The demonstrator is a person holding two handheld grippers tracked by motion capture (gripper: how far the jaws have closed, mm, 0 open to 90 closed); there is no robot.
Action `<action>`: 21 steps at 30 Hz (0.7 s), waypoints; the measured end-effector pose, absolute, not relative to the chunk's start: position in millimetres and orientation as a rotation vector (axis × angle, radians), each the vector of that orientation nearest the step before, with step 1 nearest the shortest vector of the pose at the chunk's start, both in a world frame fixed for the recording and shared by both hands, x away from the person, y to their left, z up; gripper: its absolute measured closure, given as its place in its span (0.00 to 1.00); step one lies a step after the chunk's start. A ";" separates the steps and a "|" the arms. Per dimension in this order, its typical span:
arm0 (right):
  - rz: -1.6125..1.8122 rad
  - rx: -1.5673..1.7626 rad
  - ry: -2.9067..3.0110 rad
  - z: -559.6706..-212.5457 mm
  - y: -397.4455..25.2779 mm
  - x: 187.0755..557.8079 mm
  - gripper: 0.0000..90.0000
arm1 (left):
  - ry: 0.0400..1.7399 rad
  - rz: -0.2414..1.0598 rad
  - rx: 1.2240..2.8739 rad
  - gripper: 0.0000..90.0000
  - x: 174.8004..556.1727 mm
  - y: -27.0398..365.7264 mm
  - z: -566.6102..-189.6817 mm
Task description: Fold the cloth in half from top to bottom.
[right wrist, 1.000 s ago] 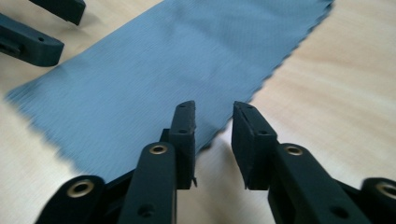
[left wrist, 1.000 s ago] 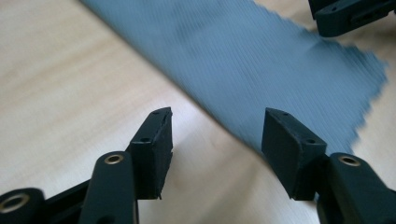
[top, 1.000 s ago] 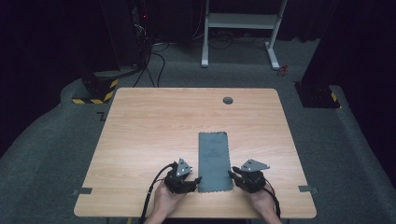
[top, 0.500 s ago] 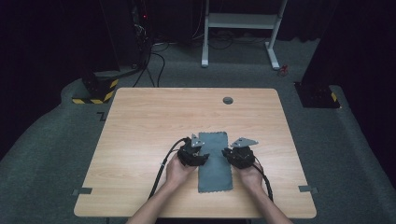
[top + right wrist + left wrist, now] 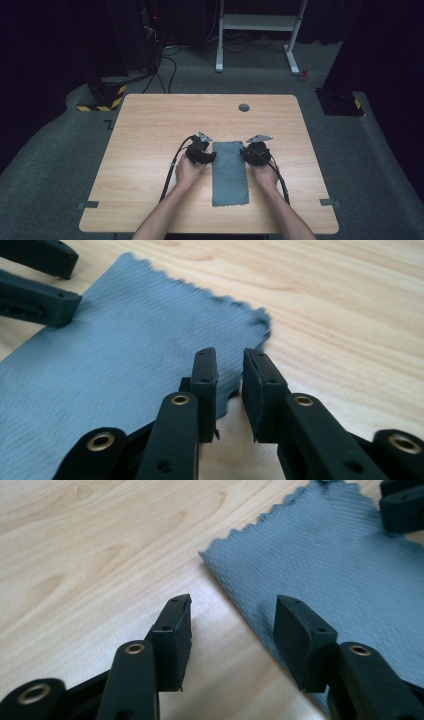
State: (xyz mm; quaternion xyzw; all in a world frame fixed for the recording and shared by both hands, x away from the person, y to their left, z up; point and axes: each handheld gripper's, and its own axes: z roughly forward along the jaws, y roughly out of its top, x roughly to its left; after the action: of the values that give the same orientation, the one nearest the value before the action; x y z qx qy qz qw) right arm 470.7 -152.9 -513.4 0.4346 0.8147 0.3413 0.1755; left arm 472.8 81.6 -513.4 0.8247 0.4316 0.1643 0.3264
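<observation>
Cloth [image 5: 230, 173], grippers now farther up

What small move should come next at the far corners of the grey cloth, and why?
Probably close both grippers on the cloth's far edge. The left gripper stands wide open astride the long edge of the grey zigzag-edged cloth, and the right gripper, nearly shut, has that cloth's edge between its jaws but not yet clamped.

grey cloth [image 5: 229, 172], zigzag-edged, flat, lengthwise on table's near middle.
</observation>
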 end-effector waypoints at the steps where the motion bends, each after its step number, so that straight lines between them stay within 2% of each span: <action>1: 0.964 1.231 2.303 -512.8 -152.7 472.8 0.83 | 1.145 0.424 2.153 0.54 476.6 81.2 -513.3; 15: 0.957 1.340 2.245 -517.0 -151.3 497.2 0.76 | 1.224 0.435 2.145 0.55 499.8 74.0 -510.8; 21: 0.932 1.328 2.249 -516.7 -144.5 505.3 0.77 | 1.227 0.432 2.166 0.57 503.5 70.3 -508.9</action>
State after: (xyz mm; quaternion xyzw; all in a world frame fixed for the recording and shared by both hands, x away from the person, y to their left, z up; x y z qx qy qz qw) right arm 505.3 -144.5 -516.7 0.4707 0.7973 0.3304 0.1835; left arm 503.5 70.3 -508.9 0.8171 0.4629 0.1630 0.3025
